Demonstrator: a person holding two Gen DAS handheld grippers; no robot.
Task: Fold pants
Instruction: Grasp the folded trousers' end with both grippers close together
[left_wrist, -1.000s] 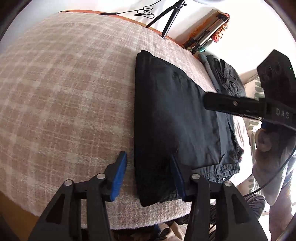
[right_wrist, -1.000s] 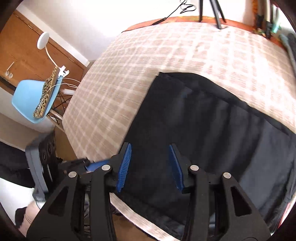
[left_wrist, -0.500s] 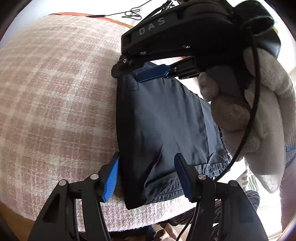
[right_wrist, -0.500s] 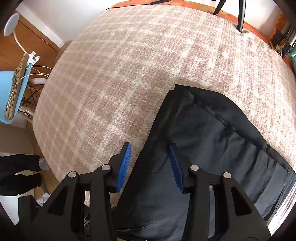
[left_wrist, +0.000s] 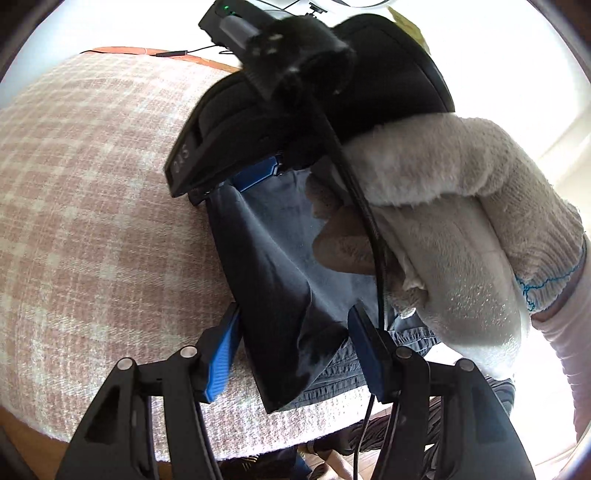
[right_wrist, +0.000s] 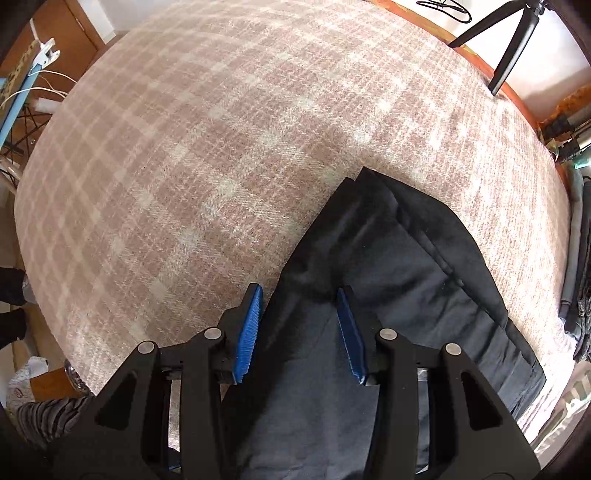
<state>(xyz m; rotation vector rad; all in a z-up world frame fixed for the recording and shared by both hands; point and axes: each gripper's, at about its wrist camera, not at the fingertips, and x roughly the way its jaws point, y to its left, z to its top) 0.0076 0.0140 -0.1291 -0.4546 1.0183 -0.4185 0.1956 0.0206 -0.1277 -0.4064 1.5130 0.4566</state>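
Where glove and tool body hide their far end, dark folded pants lying on plaid blanket, near edge partly lifted. Left gripper spread wide around waistband corner; right gripper likewise wide, straddling fabric.

Left of the dark pants, the plaid blanket lies broad and bare, open to either tool. Right of the pants, folded clothes crowd the bed edge, with a tripod leg beyond. Over the pants, the right tool and gloved hand block the left tool.
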